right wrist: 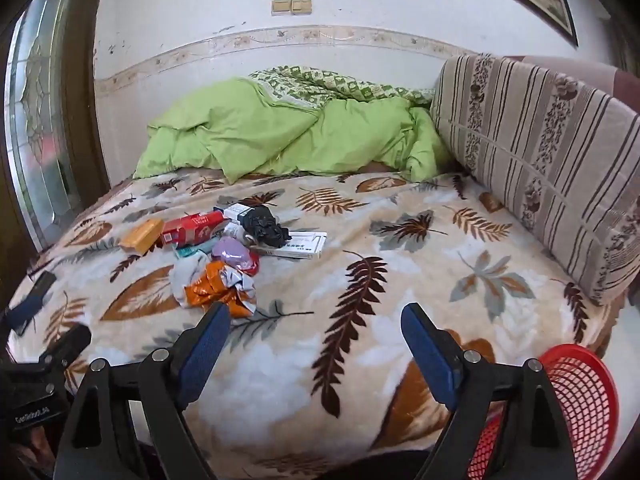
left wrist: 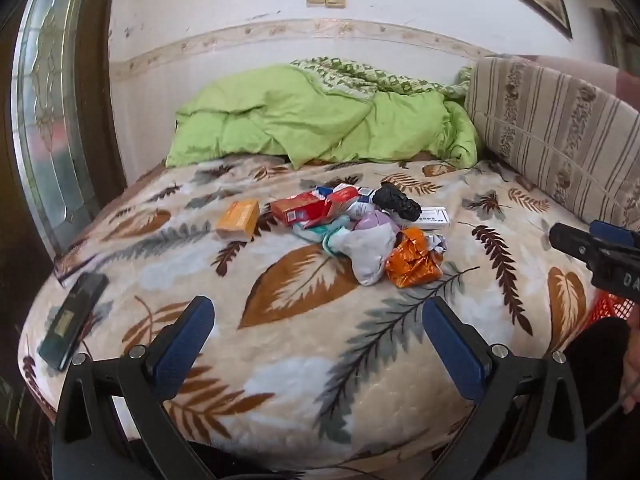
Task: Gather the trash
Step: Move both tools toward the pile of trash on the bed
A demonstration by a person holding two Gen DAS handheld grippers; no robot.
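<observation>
A heap of trash lies mid-bed on the leaf-print blanket (left wrist: 304, 392): an orange box (left wrist: 237, 219), a red carton (left wrist: 308, 208), a crumpled black bag (left wrist: 396, 200), a white flat box (left wrist: 434, 217), a white sock-like rag (left wrist: 366, 250) and an orange foil wrapper (left wrist: 414, 262). My left gripper (left wrist: 316, 326) hangs open over the near blanket, short of the heap. My right gripper (right wrist: 316, 334) is open too, nothing between its fingers; the foil wrapper (right wrist: 220, 288) sits just beyond its left fingertip (right wrist: 214, 328). A red mesh basket (right wrist: 576, 396) stands at the bed's near right corner.
A dark phone-like slab (left wrist: 74, 316) lies at the bed's left edge. A green quilt (left wrist: 320, 120) is bunched against the far wall. A striped cushion (right wrist: 540, 152) lines the right side. A glass door (left wrist: 44, 120) stands at the left.
</observation>
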